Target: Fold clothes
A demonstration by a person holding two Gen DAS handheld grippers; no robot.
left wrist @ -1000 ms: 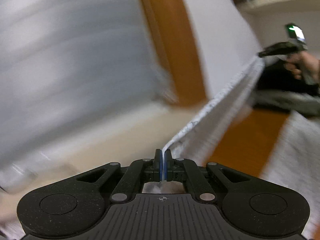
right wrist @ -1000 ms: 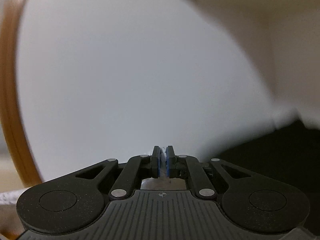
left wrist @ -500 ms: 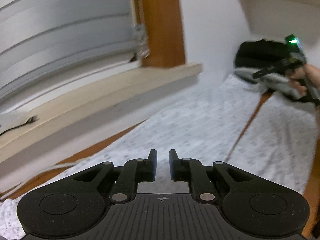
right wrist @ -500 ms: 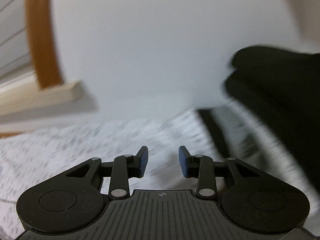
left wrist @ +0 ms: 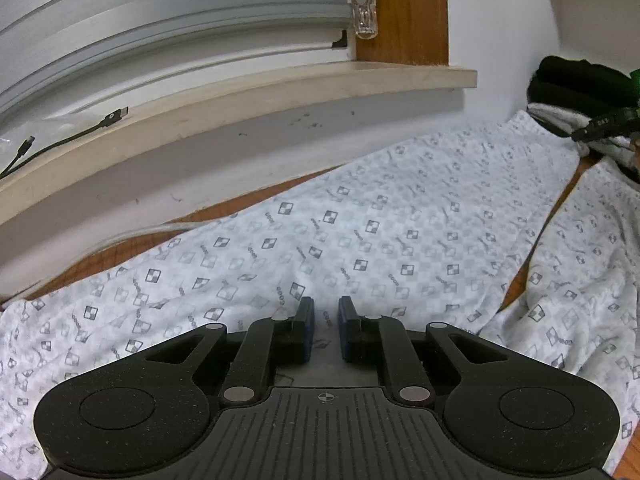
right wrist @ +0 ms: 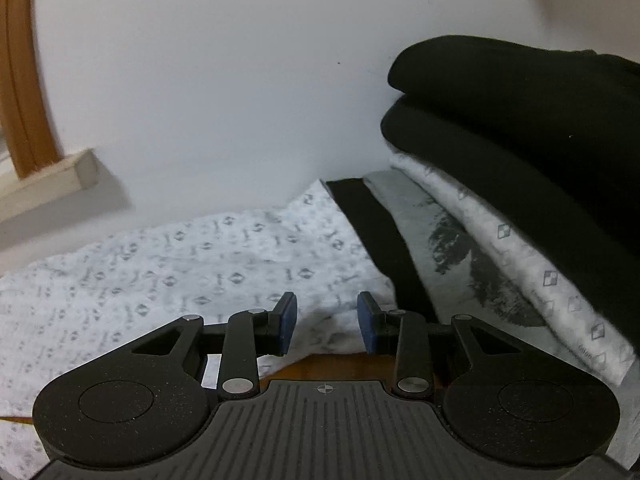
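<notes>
A white garment [left wrist: 360,224] printed with small grey checker squares lies spread flat on a wooden surface below a window sill. My left gripper [left wrist: 326,312] hovers open just over its near edge, nothing between the fingers. In the right wrist view the same white garment [right wrist: 180,272] reaches the wall, and my right gripper [right wrist: 327,308] stands open above its right end, empty. The right gripper [left wrist: 604,124] also shows as a dark shape at the far right of the left wrist view. A second patterned panel [left wrist: 580,276] lies right of a narrow gap of bare wood.
A stack of folded clothes [right wrist: 520,168], black on top with white and grey below, sits against the wall at the right. A window sill [left wrist: 240,108] carrying a black cable [left wrist: 64,140] runs along the back. A blind pull [left wrist: 363,4] hangs by the wooden frame [left wrist: 404,12].
Both grippers let go of the white garment, which was held stretched in the air and now lies flat. Both have opened and come down close over the cloth.
</notes>
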